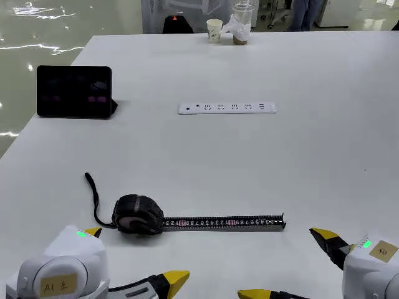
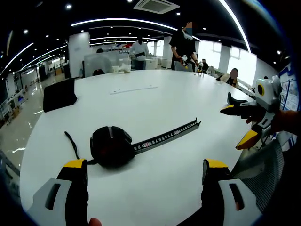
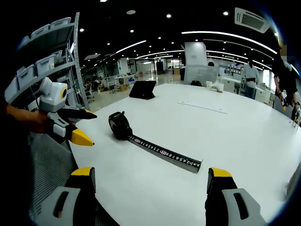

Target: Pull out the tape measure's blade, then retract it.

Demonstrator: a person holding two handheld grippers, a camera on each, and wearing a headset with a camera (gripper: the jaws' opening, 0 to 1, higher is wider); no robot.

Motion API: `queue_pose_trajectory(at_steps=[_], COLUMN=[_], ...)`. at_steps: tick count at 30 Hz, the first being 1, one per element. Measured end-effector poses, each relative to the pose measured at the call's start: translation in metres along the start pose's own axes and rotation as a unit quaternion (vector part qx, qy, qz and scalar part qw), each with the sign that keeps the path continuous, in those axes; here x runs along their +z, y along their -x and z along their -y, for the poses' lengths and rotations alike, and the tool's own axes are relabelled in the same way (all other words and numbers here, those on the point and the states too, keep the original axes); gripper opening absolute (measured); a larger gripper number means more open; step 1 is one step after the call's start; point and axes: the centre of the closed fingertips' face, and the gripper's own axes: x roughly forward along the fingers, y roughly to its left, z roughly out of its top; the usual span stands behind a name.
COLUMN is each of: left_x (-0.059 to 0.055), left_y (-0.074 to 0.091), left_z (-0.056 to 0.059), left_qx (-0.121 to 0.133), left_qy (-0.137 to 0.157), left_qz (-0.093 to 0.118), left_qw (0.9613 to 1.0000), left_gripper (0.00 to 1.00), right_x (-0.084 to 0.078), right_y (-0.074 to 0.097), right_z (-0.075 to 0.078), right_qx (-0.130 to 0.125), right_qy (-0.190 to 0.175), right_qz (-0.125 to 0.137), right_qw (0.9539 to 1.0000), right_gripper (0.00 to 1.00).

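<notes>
Both of your grippers are released and carry nothing: the left gripper and the right gripper hover with jaws spread wide at the near edge of the white table. The black round rubber-cased tape measure lies just beyond your left gripper. Its dark numbered steel blade lies drawn out flat to the right, ending in a small end hook near your right gripper. A black wrist strap trails off to the case's left.

Expect the case to be compact and fairly dense, and its rubbery shell should give the pads a good bite across the flat sides. The blade is probably thin, springy and slick. Pinch it close to the hook, keep it straight so it does not kink, and guide the recoil.

The tape sits close to the near table edge. You have open room to the right and ahead; the black tablet and white power strip lie well apart.
</notes>
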Motion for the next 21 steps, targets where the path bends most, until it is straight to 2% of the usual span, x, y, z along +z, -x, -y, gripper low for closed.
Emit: queue_pose_trajectory(at_steps=[11,21], left_x=[-0.002,0.002], left_y=[-0.01,-0.02], left_z=[-0.005,-0.015], left_qx=[0.001,0.006], left_qy=[0.001,0.003], left_qz=[-0.005,-0.008], left_qw=[1.0,0.9999], left_gripper=[0.99,0.99], right_x=[-0.004,-0.006], right_y=[-0.004,-0.008], right_z=[0.003,0.01], right_qx=[0.03,0.054], right_qy=[0.023,0.047], right_qz=[-0.017,-0.027], right_qw=[0.9991,0.9971], right_gripper=[0.99,0.99])
